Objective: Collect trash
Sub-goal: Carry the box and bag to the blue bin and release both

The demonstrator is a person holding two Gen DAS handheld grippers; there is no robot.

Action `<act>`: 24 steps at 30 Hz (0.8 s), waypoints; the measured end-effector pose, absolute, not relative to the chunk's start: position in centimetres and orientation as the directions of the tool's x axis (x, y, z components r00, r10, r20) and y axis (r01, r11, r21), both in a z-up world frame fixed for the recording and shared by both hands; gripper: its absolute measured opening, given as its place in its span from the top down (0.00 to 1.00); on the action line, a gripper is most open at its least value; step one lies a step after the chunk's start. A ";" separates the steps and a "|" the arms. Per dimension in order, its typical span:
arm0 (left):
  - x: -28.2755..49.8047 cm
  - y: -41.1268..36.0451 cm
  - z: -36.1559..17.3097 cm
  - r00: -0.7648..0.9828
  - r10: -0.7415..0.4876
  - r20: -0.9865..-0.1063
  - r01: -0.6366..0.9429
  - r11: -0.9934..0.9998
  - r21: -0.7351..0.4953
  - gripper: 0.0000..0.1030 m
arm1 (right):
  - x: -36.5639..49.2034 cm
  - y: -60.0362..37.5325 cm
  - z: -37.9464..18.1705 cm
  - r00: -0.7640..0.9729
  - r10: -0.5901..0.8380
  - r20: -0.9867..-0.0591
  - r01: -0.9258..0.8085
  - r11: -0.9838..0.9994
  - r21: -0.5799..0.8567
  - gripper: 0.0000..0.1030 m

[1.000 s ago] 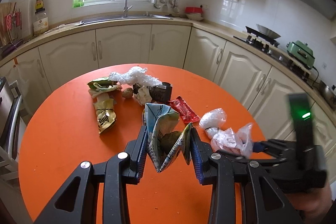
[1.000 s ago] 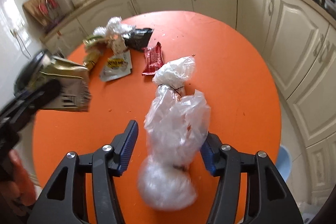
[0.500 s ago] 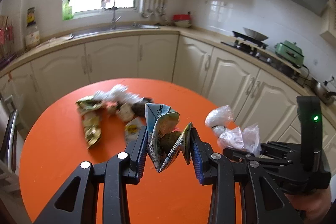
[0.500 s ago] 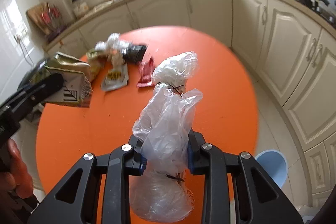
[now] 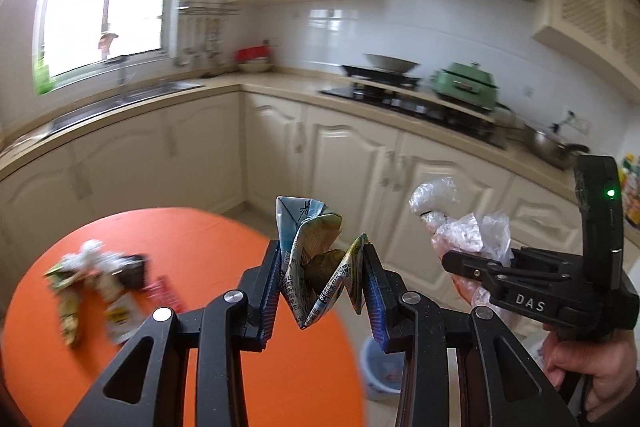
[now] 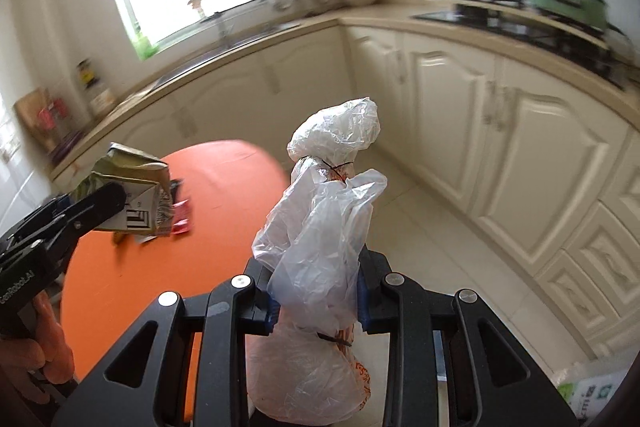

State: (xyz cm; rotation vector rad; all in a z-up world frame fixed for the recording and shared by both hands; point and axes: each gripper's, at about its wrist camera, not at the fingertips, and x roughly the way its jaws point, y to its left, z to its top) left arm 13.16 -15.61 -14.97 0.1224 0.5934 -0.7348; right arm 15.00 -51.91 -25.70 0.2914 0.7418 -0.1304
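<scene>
A carton (image 5: 316, 263) sits between the left gripper's (image 5: 322, 291) fingers (image 5: 270, 287), above the table's (image 5: 248, 367) edge. Left of those fingers and farther out, wrappers (image 5: 100, 287) lie on the table. Right of them a bin (image 5: 380, 367) stands on the floor. A bag (image 6: 320, 267) stands between the right gripper's (image 6: 316, 301) fingers (image 6: 262, 291), with cabinets (image 6: 500, 147) beyond and the table to their left.
</scene>
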 end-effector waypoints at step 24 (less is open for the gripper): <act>23.9 -43.8 -31.2 0.130 -0.529 -0.839 0.807 0.548 -0.220 0.67 | 10.6 -70.9 -41.6 0.536 -0.072 -0.841 0.569 0.767 0.297 0.71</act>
